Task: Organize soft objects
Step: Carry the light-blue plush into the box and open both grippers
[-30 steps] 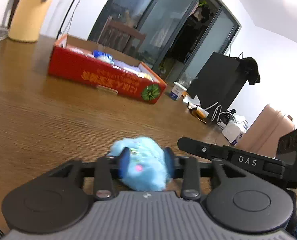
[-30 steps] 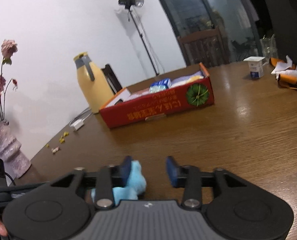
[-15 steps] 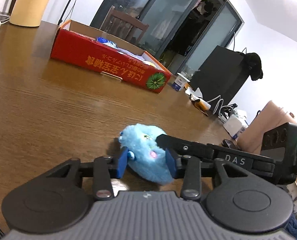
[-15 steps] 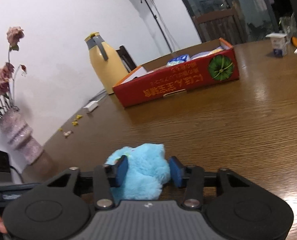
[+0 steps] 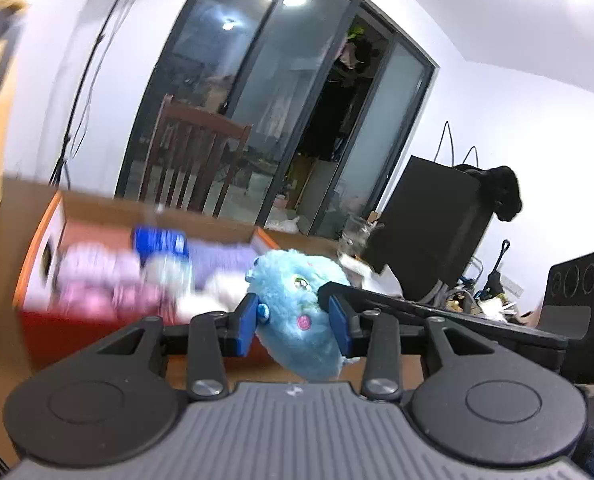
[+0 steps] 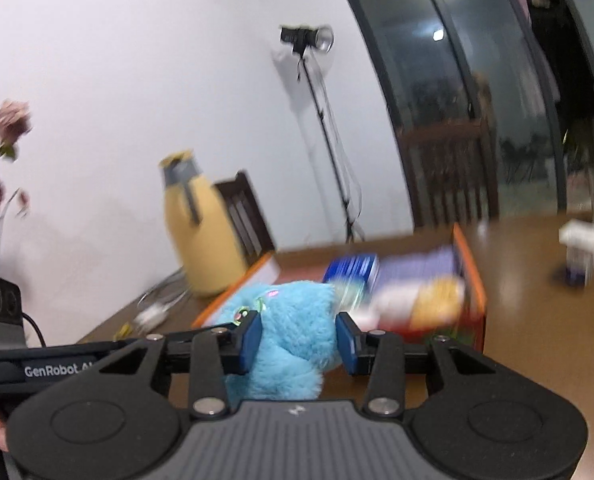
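Left gripper (image 5: 295, 322) and right gripper (image 6: 299, 338) both clamped on one blue plush toy (image 5: 301, 312), jaws having just closed further onto it. Toy held off the table, red box (image 5: 37, 272) just ahead of both grippers.

Left claw (image 5: 294, 322) and right claw (image 6: 298, 339), both clamped, nearly level.

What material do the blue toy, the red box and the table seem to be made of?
Toy: plush, probably synthetic fur; the fuzzy, matted pile and stitched eye show it.
Box: cardboard, it seems; thin walls with plain brown inside and printed red outside, though blurred here.
Table: wood or wood veneer with a smooth, slightly glossy finish; brown grain shows, but which of the two I cannot tell.
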The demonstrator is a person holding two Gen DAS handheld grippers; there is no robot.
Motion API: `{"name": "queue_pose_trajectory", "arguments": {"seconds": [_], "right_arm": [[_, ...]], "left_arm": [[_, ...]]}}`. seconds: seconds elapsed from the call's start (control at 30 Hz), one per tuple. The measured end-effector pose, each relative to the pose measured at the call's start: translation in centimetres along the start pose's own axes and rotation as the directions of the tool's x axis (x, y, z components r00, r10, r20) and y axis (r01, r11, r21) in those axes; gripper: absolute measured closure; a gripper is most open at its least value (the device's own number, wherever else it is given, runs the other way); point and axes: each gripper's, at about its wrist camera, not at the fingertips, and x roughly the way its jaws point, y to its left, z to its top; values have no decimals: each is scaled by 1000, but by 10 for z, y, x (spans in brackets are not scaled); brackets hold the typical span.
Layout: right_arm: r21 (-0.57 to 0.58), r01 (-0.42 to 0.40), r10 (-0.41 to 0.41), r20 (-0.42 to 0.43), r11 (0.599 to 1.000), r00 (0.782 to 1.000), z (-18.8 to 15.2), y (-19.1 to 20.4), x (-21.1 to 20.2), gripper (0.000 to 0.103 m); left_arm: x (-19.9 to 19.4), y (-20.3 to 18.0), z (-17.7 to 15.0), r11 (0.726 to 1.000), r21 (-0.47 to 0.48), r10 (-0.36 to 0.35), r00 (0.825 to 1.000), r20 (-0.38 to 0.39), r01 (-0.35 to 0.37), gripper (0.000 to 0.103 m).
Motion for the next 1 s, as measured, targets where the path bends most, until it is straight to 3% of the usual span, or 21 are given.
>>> {"name": "queue_pose_trajectory", "arguments": {"seconds": [0.17, 0.33, 0.37, 0.43, 0.63, 0.8, 0.87, 0.93, 1.0], "right_arm": [[-11, 45, -45, -9, 999, 999, 19, -31, 59, 72], [29, 115, -111, -94, 993, 989, -4, -63, 106, 72], [22, 118, -114, -128, 993, 985, -7, -64, 111, 72], [-23, 124, -126, -118, 992, 985, -11, -62, 112, 72], [-19, 115, -116, -92, 993, 989, -8, -53, 107, 71], [-40, 116, -118, -50, 992, 992, 10, -39, 77, 70], [-66, 111, -114, -44, 992, 992, 21, -30, 61, 65], [-108, 111, -115, -30, 988, 993, 31, -18, 44, 52], [-160, 111, -117, -25, 981, 993, 39, -3, 25, 48]], "left_arm": [[65, 21, 25, 999, 27, -26, 999, -47, 28, 73], [121, 54, 2, 1000, -13, 13, 981, -193, -16, 72], [126, 58, -3, 999, 1, 31, 977, -210, -32, 72], [129, 63, -6, 999, -11, 41, 973, -225, -45, 72], [116, 58, 1, 996, 31, 87, 978, -189, -82, 71], [76, 49, 15, 988, 50, 156, 976, -153, -150, 68], [55, 43, 25, 979, 64, 202, 970, -134, -195, 68], [32, 36, 33, 971, 76, 233, 967, -99, -226, 67], [6, 27, 38, 961, 94, 266, 963, -53, -260, 64]]}}
